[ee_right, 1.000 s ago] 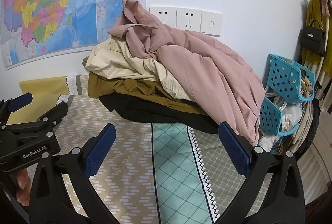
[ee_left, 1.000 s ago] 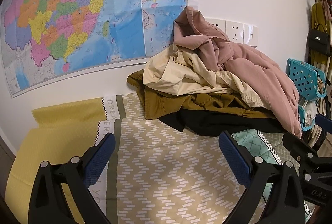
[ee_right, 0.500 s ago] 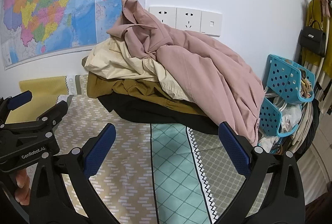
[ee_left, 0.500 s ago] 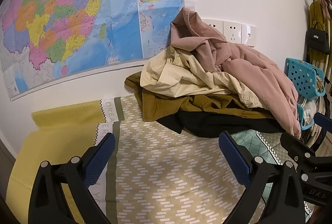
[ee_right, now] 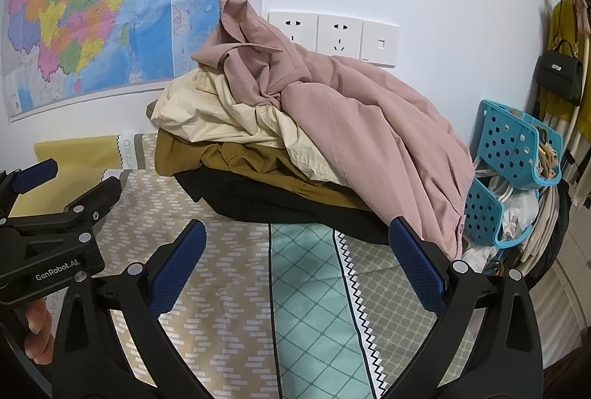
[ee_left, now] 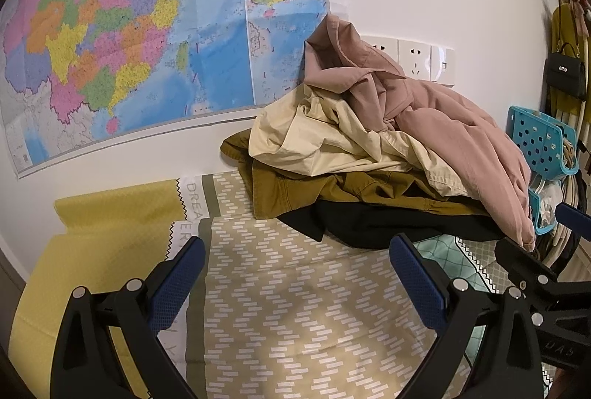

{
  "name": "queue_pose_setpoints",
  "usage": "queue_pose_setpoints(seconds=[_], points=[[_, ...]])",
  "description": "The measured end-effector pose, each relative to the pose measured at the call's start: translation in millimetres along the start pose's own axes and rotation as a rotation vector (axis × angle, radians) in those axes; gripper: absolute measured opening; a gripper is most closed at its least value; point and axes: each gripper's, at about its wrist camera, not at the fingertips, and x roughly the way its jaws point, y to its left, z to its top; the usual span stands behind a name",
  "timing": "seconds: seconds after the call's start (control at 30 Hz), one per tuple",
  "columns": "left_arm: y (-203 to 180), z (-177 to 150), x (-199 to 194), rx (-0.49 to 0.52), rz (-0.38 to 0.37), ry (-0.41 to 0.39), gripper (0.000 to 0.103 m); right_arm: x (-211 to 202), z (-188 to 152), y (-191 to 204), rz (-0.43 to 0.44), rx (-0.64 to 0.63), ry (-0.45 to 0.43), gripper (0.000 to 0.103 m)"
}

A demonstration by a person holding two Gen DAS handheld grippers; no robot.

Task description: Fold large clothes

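A pile of large clothes lies against the wall on a patterned bedspread (ee_left: 295, 306). A pink jacket (ee_left: 454, 125) is on top, over a cream garment (ee_left: 325, 140), a mustard-brown one (ee_left: 295, 192) and a black one (ee_left: 369, 221). The same pile shows in the right wrist view: pink jacket (ee_right: 362, 118), cream (ee_right: 221, 114), brown (ee_right: 236, 159), black (ee_right: 266, 203). My left gripper (ee_left: 295, 277) is open and empty, short of the pile. My right gripper (ee_right: 295, 258) is open and empty, near the pile's front edge. Each gripper shows at the edge of the other's view.
A large map (ee_left: 147, 40) and wall sockets (ee_right: 332, 33) are behind the pile. Blue plastic baskets (ee_right: 517, 147) with items stand to the right, by a hanging black handbag (ee_right: 559, 70). A yellow pillow (ee_left: 118, 203) lies at the left by the wall.
Both grippers have shifted slightly; the pile sits a little more to the left and closer in both views. Both stay open and empty.
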Motion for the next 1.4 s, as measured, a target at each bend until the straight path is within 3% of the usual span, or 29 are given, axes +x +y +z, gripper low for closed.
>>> queue_pose_setpoints(seconds=[0.23,0.83,1.07,1.23,1.27,1.37,1.4], points=[[0,0,6,0.000,-0.004,0.007,0.096,1,1,-1,0.019,0.019,-0.040,0.098],[3,5,28,-0.007,-0.015,0.016,0.097,17,23,2,0.006,-0.095,-0.075,0.098],[16,11,56,-0.021,0.028,0.043,0.097,56,80,-1,0.058,-0.175,-0.115,0.098],[31,16,80,-0.035,0.054,0.082,0.097,107,135,11,0.001,-0.320,-0.132,0.097],[33,16,84,-0.036,0.056,0.088,0.097,118,145,7,0.004,-0.310,-0.119,0.095],[39,15,93,-0.029,0.074,0.093,0.097,136,173,-15,0.108,-0.217,-0.085,0.072],[42,15,95,-0.029,0.079,0.091,0.097,140,181,-23,0.141,-0.187,-0.083,0.072]])
